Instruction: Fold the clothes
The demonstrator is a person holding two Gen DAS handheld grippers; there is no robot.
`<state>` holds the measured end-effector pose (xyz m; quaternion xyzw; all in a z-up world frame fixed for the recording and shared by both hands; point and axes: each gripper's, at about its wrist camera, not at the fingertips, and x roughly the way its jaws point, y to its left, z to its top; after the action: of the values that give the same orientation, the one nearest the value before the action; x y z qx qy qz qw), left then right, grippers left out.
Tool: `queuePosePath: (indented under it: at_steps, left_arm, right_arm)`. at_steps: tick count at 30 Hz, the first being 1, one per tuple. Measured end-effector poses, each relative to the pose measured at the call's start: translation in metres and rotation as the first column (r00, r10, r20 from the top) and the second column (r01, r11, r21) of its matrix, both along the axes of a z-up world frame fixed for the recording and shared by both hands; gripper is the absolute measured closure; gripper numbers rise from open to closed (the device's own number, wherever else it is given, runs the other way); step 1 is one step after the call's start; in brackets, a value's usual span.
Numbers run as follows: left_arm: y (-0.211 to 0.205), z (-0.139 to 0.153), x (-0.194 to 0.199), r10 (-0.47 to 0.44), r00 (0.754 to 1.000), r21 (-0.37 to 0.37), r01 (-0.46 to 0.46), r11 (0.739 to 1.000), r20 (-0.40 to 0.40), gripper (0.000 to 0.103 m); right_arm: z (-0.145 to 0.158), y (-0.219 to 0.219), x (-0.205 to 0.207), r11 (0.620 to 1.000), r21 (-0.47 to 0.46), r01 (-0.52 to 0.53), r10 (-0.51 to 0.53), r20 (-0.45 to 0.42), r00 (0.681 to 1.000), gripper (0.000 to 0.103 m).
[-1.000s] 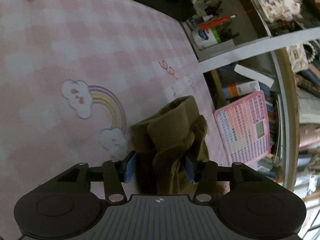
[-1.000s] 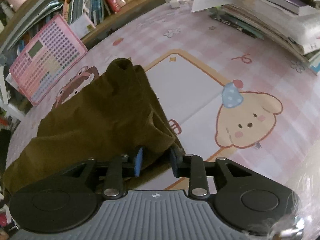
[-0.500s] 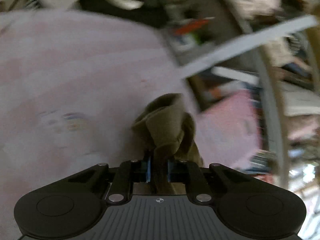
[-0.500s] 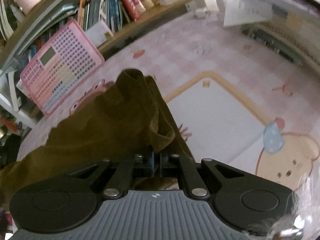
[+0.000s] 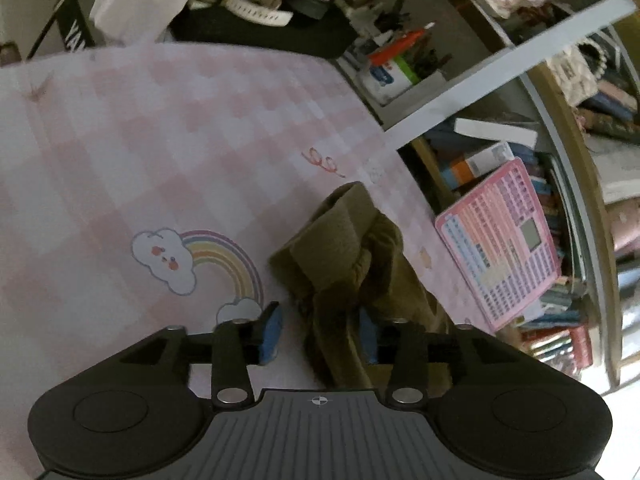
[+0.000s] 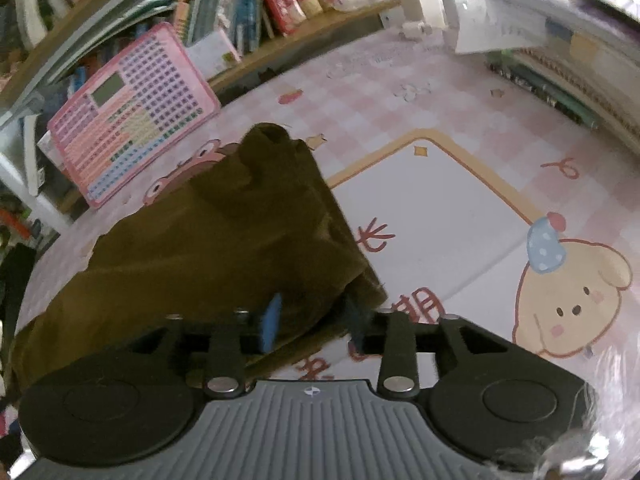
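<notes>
An olive-brown garment [image 5: 352, 256] is lying bunched on a pink checked mat [image 5: 168, 152], near the mat's edge by a pink keyboard toy [image 5: 500, 240]. In the left view its long axis is running away from the camera — a narrow, rumpled ridge ending in a rolled tip. The left gripper [image 5: 320, 330] is opening; cloth is sitting between the jaws, closer to the right pad, the left pad standing clear. The right gripper [image 6: 312, 320] is opening too — a corner of the garment [image 6: 224, 240] is lying between its pads, neither visibly pressing.
</notes>
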<state>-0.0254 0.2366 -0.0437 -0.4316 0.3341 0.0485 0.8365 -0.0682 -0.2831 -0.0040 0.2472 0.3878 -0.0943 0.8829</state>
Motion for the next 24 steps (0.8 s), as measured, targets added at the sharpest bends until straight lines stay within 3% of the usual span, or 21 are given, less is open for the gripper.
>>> queuePosePath:
  at_steps: [4,9,13,21,24]
  left_arm:
    - [-0.005,0.008,-0.012,-0.055,0.998,0.054,0.054,0.997,0.017,0.051]
    - [-0.015,0.009,-0.027,-0.127,0.992,0.136,0.127,0.982,-0.012,0.039]
    - [-0.025,0.006,-0.037,-0.191,0.981,0.151,0.193,0.969,-0.030,0.037]
    - [-0.047,0.009,-0.052,-0.291,0.955,0.231,0.296,0.927,-0.056,0.032]
    - [-0.047,0.007,-0.055,-0.290,0.955,0.238,0.296,0.925,-0.060,0.031]
  right_arm:
    - [0.006,0.021,-0.014,0.998,-0.058,-0.023,0.023,0.003,1.000,0.056]
    - [0.007,0.052,-0.029,0.991,-0.117,-0.072,0.072,-0.009,0.997,0.032]
    - [0.005,0.077,-0.037,0.981,-0.160,-0.113,0.110,-0.027,0.994,0.021]
    - [0.003,0.105,-0.043,0.965,-0.199,-0.171,0.163,-0.054,0.985,0.017]
    - [0.003,0.109,-0.045,0.961,-0.209,-0.183,0.174,-0.060,0.983,0.017]
